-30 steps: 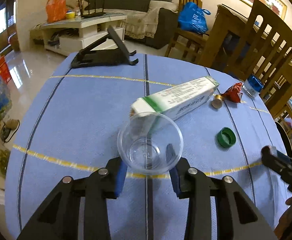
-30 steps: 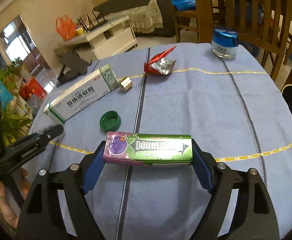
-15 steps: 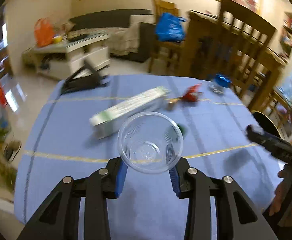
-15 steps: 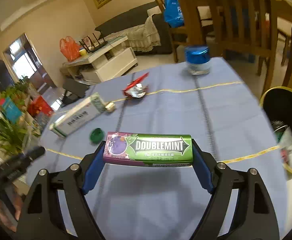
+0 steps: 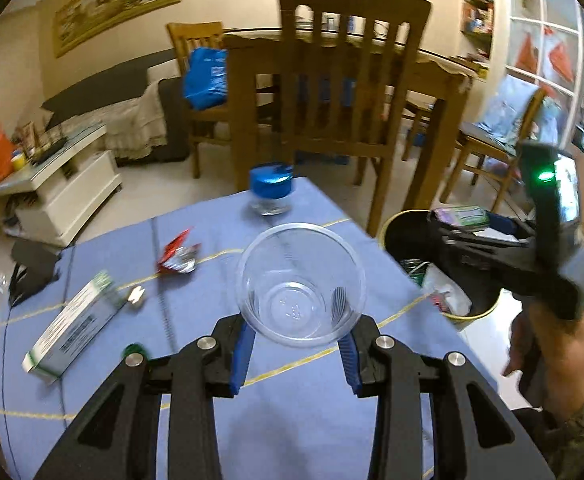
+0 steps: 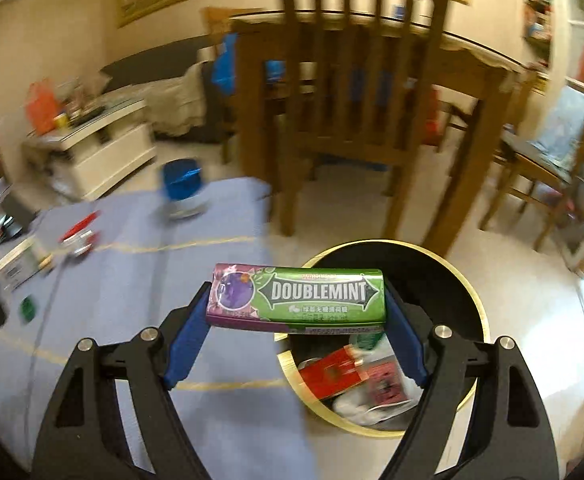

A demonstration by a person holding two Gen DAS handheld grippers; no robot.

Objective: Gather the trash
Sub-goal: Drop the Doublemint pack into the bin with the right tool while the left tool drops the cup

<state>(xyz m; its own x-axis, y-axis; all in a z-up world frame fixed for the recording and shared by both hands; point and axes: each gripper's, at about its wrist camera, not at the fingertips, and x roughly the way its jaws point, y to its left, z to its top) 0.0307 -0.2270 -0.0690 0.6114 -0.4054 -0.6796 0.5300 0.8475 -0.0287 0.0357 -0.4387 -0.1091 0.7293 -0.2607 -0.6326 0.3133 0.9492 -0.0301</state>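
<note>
Table (image 5: 300, 412): blue cloth, right edge beside the bin (image 6: 468, 280). Bin black, yellow-rimmed, open-topped, wrappers inside, bare floor around. Left gripper (image 5: 296, 350) clamps a clear cup (image 5: 301, 284) above the table's right edge. Right gripper (image 6: 298, 320) clamps a green Doublemint pack (image 6: 298, 298) over the bin's rim.

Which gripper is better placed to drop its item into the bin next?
Right: the right gripper holds the gum pack at the bin; the left gripper, holding the cup, is over the table.
</note>
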